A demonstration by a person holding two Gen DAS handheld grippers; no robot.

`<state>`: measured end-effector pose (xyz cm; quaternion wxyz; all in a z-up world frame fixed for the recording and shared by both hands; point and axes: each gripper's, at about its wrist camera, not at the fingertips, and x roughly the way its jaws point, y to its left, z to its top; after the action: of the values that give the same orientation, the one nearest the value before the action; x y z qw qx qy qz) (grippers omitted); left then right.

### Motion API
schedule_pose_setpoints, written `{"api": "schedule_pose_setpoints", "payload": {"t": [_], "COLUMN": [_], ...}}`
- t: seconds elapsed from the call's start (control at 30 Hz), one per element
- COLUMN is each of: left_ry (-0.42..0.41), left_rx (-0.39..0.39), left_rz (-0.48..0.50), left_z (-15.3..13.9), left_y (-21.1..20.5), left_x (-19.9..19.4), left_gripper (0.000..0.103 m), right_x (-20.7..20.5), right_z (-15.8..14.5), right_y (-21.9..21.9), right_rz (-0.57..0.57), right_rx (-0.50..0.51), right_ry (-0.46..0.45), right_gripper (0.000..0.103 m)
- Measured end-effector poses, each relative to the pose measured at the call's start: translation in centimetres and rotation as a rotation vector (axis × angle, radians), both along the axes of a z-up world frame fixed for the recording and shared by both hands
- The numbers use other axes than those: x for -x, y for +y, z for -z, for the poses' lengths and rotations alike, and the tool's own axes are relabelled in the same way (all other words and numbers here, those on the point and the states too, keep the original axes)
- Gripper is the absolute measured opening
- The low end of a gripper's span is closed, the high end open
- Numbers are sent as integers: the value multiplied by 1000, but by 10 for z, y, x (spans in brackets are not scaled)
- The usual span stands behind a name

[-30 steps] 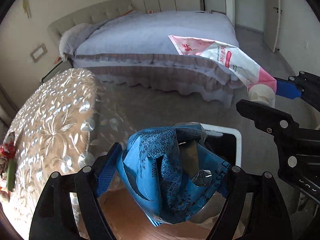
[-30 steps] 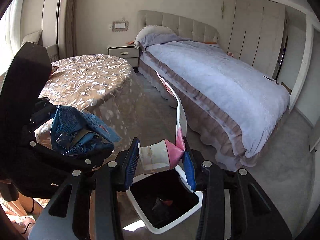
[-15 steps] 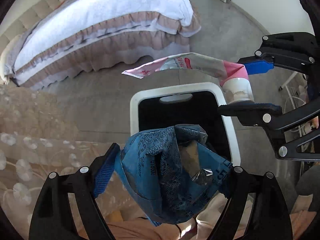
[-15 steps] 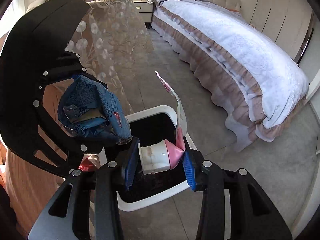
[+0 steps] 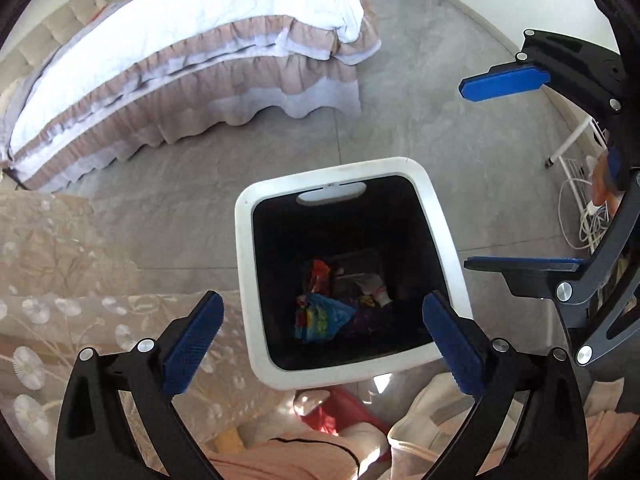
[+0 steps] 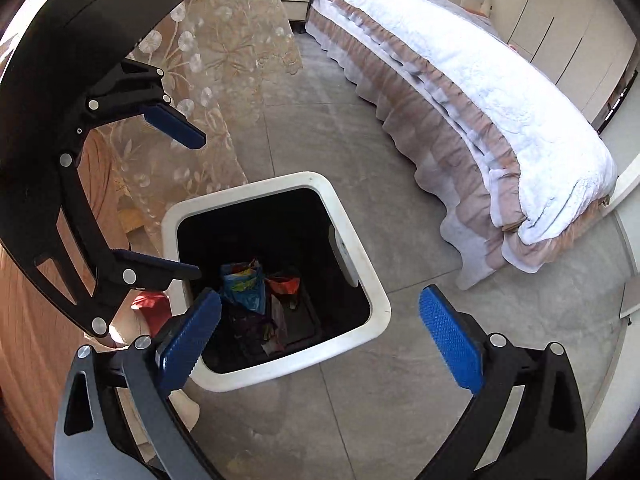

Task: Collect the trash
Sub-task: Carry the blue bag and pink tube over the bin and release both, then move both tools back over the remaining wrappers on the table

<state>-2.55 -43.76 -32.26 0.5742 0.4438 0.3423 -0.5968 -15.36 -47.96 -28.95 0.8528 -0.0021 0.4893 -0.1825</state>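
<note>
A white-rimmed bin with a black inside stands on the grey floor; it also shows in the right wrist view. Wrappers lie at its bottom: a blue one, a red-orange one and a white tube. My left gripper is open and empty above the bin's near rim; it also shows in the right wrist view. My right gripper is open and empty above the bin; it also shows in the left wrist view.
A bed with a white cover and frilled skirt stands beyond the bin. A table with a lace cloth is beside the bin. A white rack with cables is at the right.
Both grippers have opened over the bin. The blue wrapper and the pink-and-white tube have left the grippers and lie in the bin.
</note>
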Motion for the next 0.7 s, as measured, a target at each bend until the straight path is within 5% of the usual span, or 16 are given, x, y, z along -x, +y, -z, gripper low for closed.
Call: {"api": "schedule_pose_setpoints", "payload": {"t": [0.37, 0.7], "left_ry": [-92, -151], "left_rx": [147, 337], "left_rz": [-63, -276], "left_z": [-70, -155], "left_y": [34, 93], "left_x": [-5, -45], "left_gripper": [98, 98], "right_x": [-10, -29], "right_z": [-74, -157], "right_y": [18, 51], "right_rz": [-57, -131], "right_rx": [78, 74], "right_ry": [-161, -397], "right_gripper": [99, 99]}}
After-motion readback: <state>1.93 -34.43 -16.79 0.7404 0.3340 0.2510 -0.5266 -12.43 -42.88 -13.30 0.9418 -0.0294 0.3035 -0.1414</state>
